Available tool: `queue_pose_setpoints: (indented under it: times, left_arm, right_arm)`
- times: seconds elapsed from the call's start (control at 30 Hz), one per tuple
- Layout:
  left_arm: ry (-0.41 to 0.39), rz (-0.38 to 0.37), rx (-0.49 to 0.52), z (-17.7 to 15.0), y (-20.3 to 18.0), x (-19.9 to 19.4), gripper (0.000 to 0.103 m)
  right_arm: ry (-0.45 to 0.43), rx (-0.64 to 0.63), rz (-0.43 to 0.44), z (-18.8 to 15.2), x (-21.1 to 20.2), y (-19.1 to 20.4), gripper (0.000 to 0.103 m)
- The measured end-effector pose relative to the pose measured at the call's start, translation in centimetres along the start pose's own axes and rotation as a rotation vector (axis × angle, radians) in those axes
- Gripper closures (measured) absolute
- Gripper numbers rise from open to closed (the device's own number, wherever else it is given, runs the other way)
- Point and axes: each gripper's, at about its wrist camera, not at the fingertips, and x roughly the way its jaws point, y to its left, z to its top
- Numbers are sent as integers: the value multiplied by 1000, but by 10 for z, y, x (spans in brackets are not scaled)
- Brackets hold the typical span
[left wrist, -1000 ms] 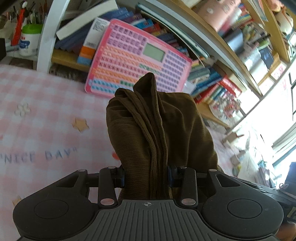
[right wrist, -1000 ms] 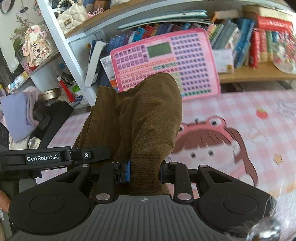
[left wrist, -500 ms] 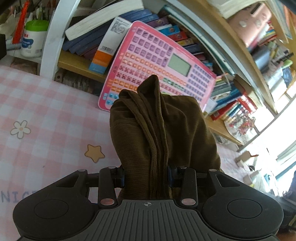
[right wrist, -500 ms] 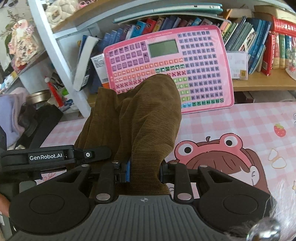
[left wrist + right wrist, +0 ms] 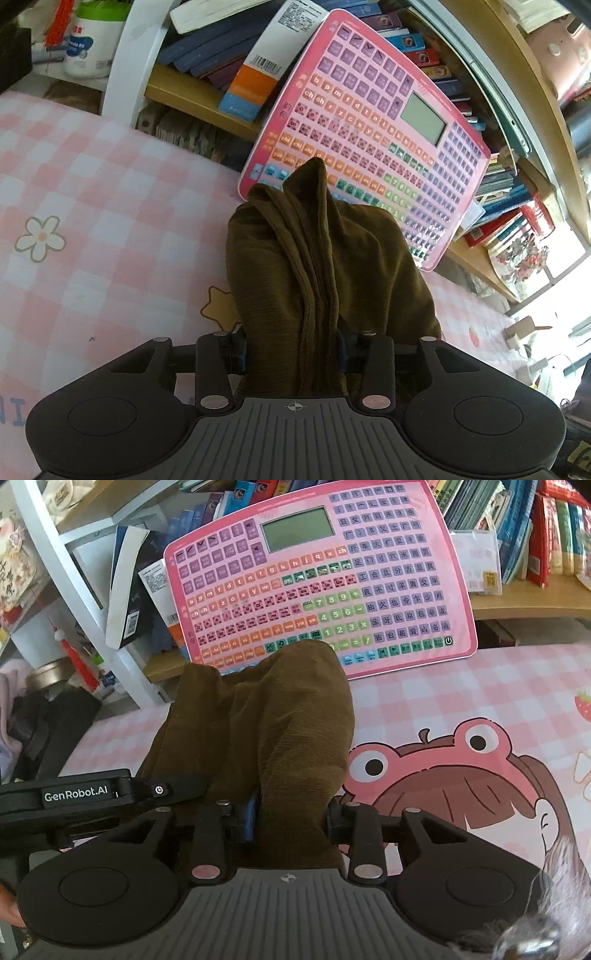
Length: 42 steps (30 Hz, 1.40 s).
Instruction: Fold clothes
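Note:
A brown ribbed garment (image 5: pixel 314 266) is bunched up between both grippers and held above the pink checked mat (image 5: pixel 92 221). My left gripper (image 5: pixel 291 354) is shut on a thick fold of it, and the cloth hides the fingertips. In the right wrist view the same brown garment (image 5: pixel 280 731) rises from my right gripper (image 5: pixel 290 819), which is shut on another bunch. The left gripper's black body (image 5: pixel 85 797) shows at the left, close beside the right one.
A pink toy keyboard tablet (image 5: pixel 317 583) leans against the bookshelf (image 5: pixel 192 88) at the mat's far edge. Books fill the shelves. A white shelf post (image 5: pixel 74 590) stands at the left. The mat (image 5: pixel 461 775) carries a cartoon frog-hat print.
Both grippers have carried the brown garment forward, toward the pink tablet and the bookshelf, which now look larger and nearer. Both grips have stayed the same.

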Motion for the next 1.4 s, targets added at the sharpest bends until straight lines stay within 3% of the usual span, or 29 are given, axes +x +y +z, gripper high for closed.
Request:
queue_pose_setpoints:
  times: [0.07, 0.27, 0.4, 0.53, 0.7, 0.97, 1.4]
  left_arm:
    - [-12, 7, 9, 0, -1, -5, 60]
    - [-50, 26, 35, -2, -6, -21, 49]
    - [-74, 39, 53, -3, -8, -31, 47]
    - [-99, 58, 109, -16, -21, -49, 45]
    - [-130, 82, 181, -34, -38, -72, 33]
    - [-126, 164, 191, -75, -63, -93, 16]
    - [-164, 302, 212, -125, -91, -109, 7]
  right_arm:
    - [3, 0, -6, 1, 0, 0, 70]
    - [-13, -12, -68, 1, -14, -2, 51]
    - [-45, -34, -94, -2, -33, 0, 41]
    - [-72, -72, -122, -9, -53, 9, 30]
    - [-94, -118, -147, -23, -77, 19, 18]
    - [-69, -159, -177, -51, -104, 13, 15]
    - [-15, -167, -178, -82, -130, -9, 14]
